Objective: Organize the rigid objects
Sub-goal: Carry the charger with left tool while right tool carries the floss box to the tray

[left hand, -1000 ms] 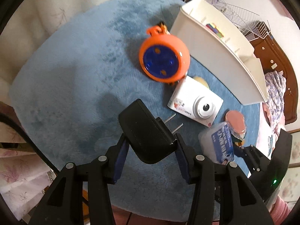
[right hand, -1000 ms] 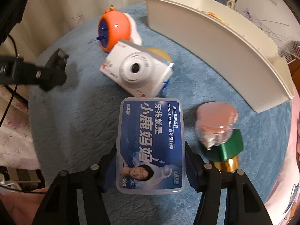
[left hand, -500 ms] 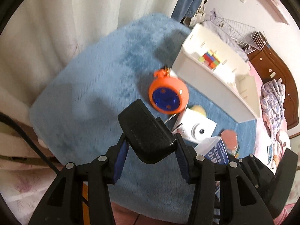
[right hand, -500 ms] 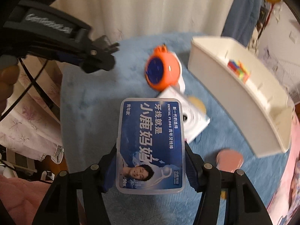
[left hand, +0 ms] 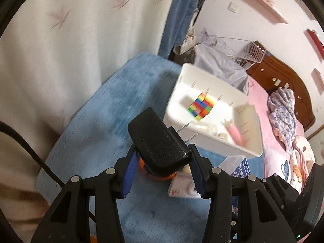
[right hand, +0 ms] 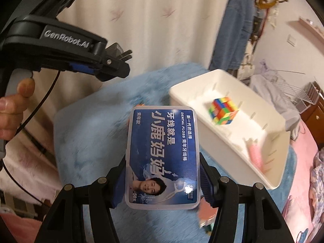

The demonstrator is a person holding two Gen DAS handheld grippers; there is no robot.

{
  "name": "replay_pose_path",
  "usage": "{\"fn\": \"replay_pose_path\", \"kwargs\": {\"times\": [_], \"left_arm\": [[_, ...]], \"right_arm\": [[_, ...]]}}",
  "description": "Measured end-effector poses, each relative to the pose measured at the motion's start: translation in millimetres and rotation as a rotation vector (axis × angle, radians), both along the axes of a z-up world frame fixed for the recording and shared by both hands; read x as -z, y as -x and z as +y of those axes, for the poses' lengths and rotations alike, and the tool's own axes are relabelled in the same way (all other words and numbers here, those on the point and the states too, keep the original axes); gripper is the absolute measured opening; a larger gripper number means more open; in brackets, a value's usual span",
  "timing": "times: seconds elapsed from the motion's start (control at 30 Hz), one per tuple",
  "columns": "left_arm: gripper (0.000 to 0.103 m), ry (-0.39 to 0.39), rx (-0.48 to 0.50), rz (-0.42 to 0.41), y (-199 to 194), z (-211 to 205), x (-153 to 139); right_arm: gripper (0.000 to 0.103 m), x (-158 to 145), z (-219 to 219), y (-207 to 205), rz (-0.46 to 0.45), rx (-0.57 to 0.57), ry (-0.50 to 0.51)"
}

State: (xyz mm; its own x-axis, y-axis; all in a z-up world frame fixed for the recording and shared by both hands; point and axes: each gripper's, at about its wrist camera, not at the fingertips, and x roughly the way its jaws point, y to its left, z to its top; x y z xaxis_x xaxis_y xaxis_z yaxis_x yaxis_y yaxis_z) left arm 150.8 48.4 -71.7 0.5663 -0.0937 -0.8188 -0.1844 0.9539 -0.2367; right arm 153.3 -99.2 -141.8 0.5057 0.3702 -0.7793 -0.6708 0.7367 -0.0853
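Your left tool (left hand: 162,162) is clamped on the black plug adapter (left hand: 157,142), its two prongs pointing toward the white bin (left hand: 210,139), raised above the blue fuzzy surface (left hand: 97,133). Your right tool (right hand: 163,177) grips the blue dental floss box (right hand: 162,156) by its long sides, also lifted clear of the surface. The bin holds a colourful puzzle cube (right hand: 223,113) and a pink item (right hand: 256,156).
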Motion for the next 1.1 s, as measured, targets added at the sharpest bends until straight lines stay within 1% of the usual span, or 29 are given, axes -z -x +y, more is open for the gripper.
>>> {"fn": "replay_pose_path", "kwargs": {"times": [0.13,0.3,0.4,0.63,0.9,1.1], "left_arm": [[0.052,0.003,0.051,-0.017,-22,-5,-6],[0.052,0.014,0.131,-0.019,-51,-14,-9],[0.052,0.008,0.172,-0.025,-65,-19,-12],[0.052,0.022,0.261,-0.03,-99,-31,-12],[0.052,0.054,0.389,0.027,-132,-48,8],[0.052,0.047,0.463,0.068,-146,-62,27]], "right_arm": [[0.062,-10,-5,-20,-0.03,0.069,-0.007],[0.062,-20,-13,-44,-0.057,0.158,-0.017],[0.062,-21,-18,-57,-0.07,0.209,-0.013],[0.062,-20,-28,-89,-0.082,0.318,0.002],[0.062,-6,-35,-117,-0.073,0.424,0.031],[0.062,9,-42,-130,-0.053,0.499,0.037]]}}
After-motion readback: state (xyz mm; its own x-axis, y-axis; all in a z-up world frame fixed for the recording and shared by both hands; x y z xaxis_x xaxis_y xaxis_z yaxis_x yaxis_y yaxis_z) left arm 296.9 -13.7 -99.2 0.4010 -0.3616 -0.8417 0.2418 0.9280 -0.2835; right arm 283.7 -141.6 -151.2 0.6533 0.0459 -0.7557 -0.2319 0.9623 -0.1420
